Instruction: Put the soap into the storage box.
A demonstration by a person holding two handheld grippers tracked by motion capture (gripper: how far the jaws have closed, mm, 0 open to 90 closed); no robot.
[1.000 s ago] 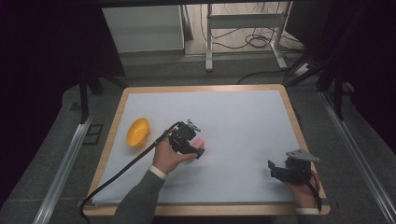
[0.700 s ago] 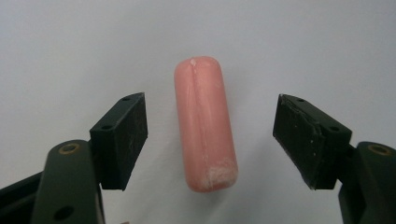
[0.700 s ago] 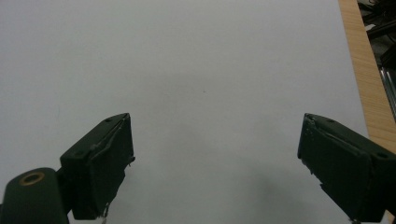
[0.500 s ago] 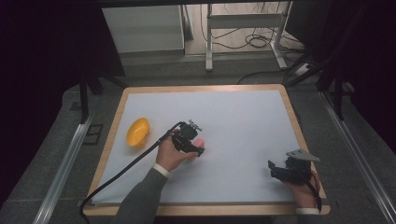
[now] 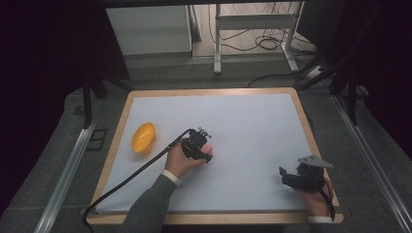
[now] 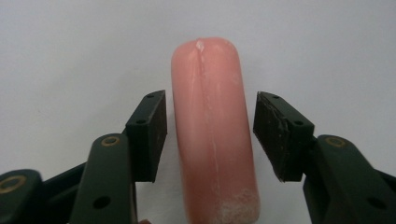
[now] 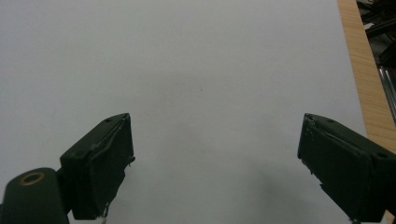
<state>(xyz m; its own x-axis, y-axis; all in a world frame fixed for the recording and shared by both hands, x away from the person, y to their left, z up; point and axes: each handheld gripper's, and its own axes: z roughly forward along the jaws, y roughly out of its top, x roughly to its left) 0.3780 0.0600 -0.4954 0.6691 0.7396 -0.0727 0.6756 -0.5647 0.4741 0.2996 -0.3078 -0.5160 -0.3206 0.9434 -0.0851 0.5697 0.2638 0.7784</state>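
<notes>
A pink sausage (image 6: 212, 135) lies on the white mat (image 5: 252, 126), pointing away from the camera in the left gripper view. My left gripper (image 6: 210, 109) is open and straddles it, with a narrow gap between each jaw and the sausage's sides. In the high view the left gripper (image 5: 204, 149) sits left of the mat's centre, and a bit of the pink sausage (image 5: 208, 148) shows at its tip. My right gripper (image 7: 215, 140) is open wide over bare mat with nothing between its jaws. In the high view the right gripper (image 5: 287, 175) is near the front right corner.
An orange bowl (image 5: 143, 137) rests on the mat's left side, left of the left gripper. The wooden table edge (image 7: 362, 70) runs close by on the right gripper's right. A black cable (image 5: 131, 177) trails from the left gripper to the front left.
The left hand has shifted slightly around the sausage. The right gripper has stayed in place.
</notes>
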